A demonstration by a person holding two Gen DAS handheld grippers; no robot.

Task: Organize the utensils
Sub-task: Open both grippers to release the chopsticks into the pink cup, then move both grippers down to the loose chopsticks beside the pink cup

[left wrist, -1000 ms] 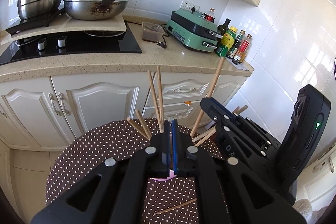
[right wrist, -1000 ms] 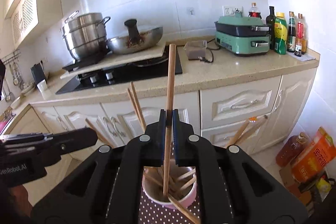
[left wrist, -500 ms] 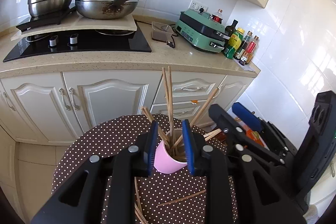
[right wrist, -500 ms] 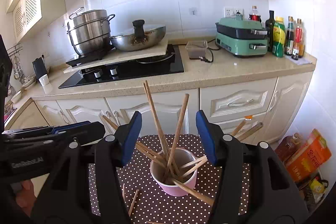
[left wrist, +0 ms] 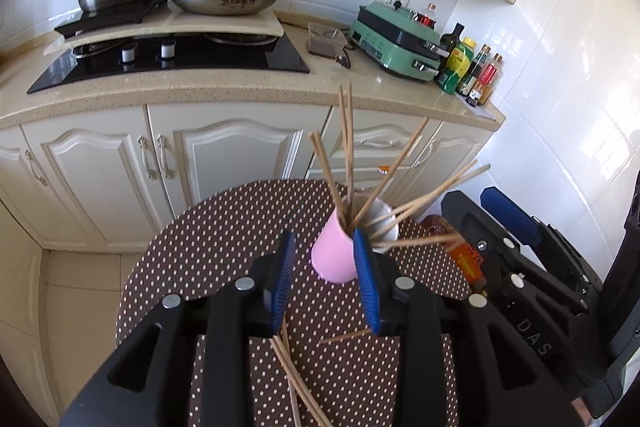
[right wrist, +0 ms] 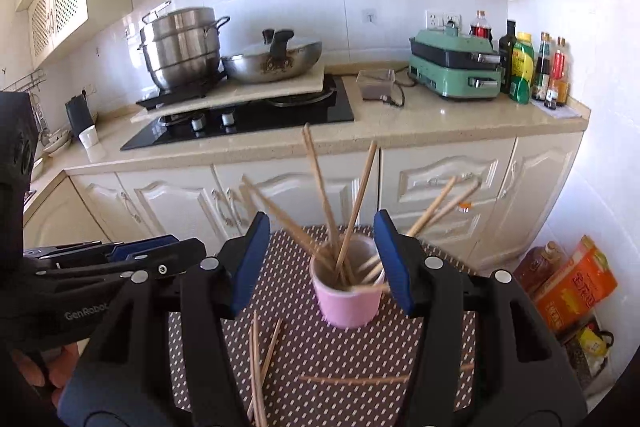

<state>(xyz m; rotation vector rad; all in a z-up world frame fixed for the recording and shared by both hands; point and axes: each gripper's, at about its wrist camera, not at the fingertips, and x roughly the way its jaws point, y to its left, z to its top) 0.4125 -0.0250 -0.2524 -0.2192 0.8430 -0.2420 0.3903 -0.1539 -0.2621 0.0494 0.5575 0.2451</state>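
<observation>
Right wrist view: right gripper (right wrist: 320,261) jaws apart, empty, pink plastic cup (right wrist: 348,297) of wooden chopsticks (right wrist: 320,187) just ahead; left gripper (left wrist: 322,277) just opened, empty, table edge (left wrist: 132,279) leftward.

Loose chopsticks (right wrist: 256,367) partly hidden under tongs; cup (left wrist: 334,257) base hidden.

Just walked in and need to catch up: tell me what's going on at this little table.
A person is sorting wooden chopsticks into a pink cup on the dotted tablecloth. The left hand-held gripper and the right hand-held gripper both have just been opening, nothing between their jaws. Several loose chopsticks lie on the cloth, not yet collected.
</observation>
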